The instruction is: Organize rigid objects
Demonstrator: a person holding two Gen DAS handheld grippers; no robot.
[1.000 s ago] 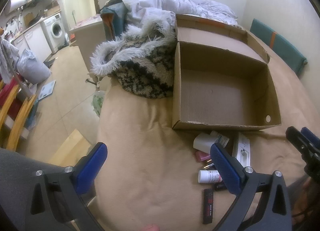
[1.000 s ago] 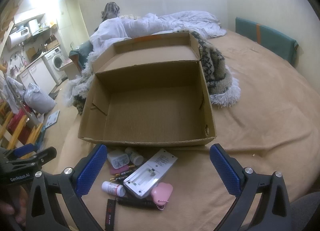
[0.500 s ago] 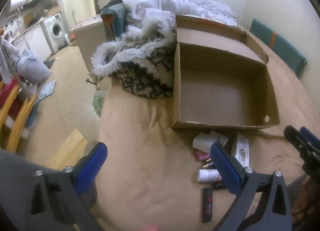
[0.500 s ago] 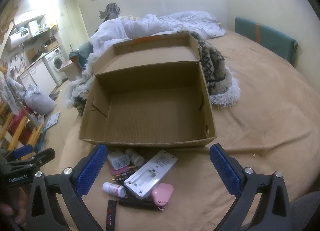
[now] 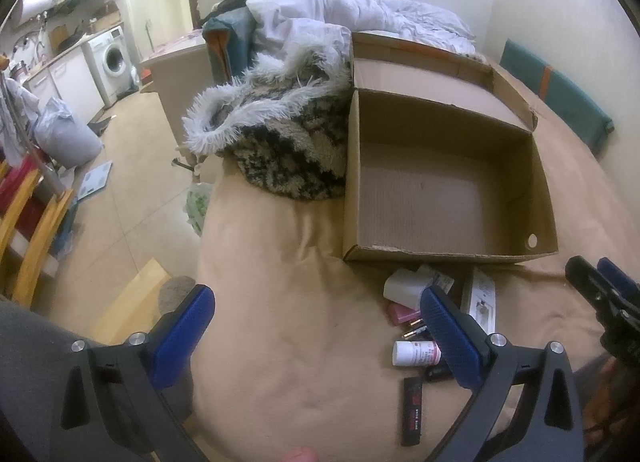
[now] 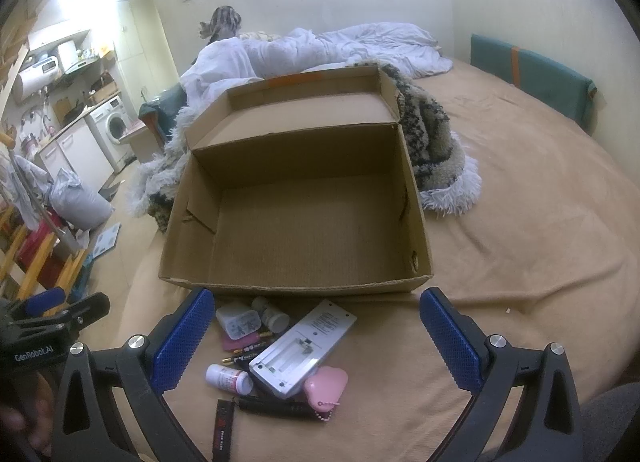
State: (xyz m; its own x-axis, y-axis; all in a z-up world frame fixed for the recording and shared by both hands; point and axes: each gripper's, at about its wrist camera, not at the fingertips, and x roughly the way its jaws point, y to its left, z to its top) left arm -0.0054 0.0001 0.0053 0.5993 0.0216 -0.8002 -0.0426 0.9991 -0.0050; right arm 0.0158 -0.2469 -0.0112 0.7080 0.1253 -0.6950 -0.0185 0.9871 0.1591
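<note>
Cardboard box (image 6: 296, 288) open and empty on the bed (image 6: 520, 242), lid flap folded back on the far side, shag throw (image 6: 432, 141) bunched against its far and left walls.

Change over the last second: slight only. Both views drifted a little; box and pile unmoved. Left gripper (image 5: 316, 298) still with jaws spread wide, nothing between them, hanging over bare bedcover left of the pile. Right gripper (image 6: 316, 298) likewise released and empty, centred above the pile just short of the near box wall. No contact with any item.

Task items, all outside the box, clustered just near its near wall:
- remote (image 6: 304, 346), back up, battery bay exposed, at the centre;
- pink heart (image 6: 325, 384) touching the remote's near end;
- pill bottle (image 6: 228, 378) on its side, left of the remote;
- white tub (image 6: 238, 324) and small vial (image 6: 274, 316) closest to the box;
- pink bar (image 6: 244, 340) and thin pens between tub and bottle;
- black stick (image 6: 222, 428) nearest the camera.

Meaning for the task: judged as approach phase, no item transferred yet. Right gripper better placed for a first pick; remote likely the easiest target, being the largest and uppermost. Risk: neighbours packed in contact, so liable to be dragged or rolled on closing.
</note>
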